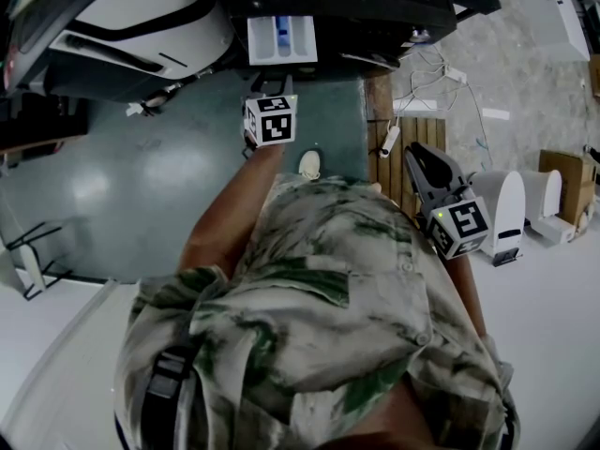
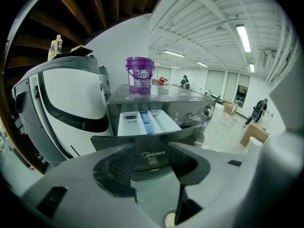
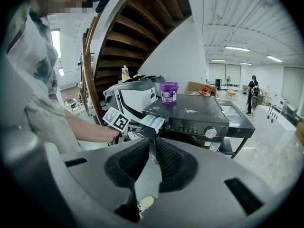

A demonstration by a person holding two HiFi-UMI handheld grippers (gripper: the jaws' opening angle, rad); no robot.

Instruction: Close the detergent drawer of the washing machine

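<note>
The dark washing machine (image 1: pixel 375 7) stands ahead of me with its detergent drawer (image 1: pixel 281 40) pulled out, white and blue compartments showing. My left gripper (image 1: pixel 269 87) is held just in front of the drawer's front panel (image 2: pixel 153 153). In the left gripper view its jaws (image 2: pixel 151 163) stand open on either side of that panel, and I cannot tell if they touch it. My right gripper (image 1: pixel 419 155) hangs at my right side, away from the machine. Its ribbed pads (image 3: pixel 168 158) are shut together with nothing between them. The drawer (image 3: pixel 153 121) also shows in the right gripper view.
A purple bucket (image 2: pixel 140 74) sits on the machine's top. A white machine (image 1: pixel 141 17) lies tilted to the left of the washer. A wooden pallet (image 1: pixel 394 143), a power strip with cables (image 1: pixel 417 104), a white appliance (image 1: pixel 506 214) and a cardboard box (image 1: pixel 567 172) are on the right.
</note>
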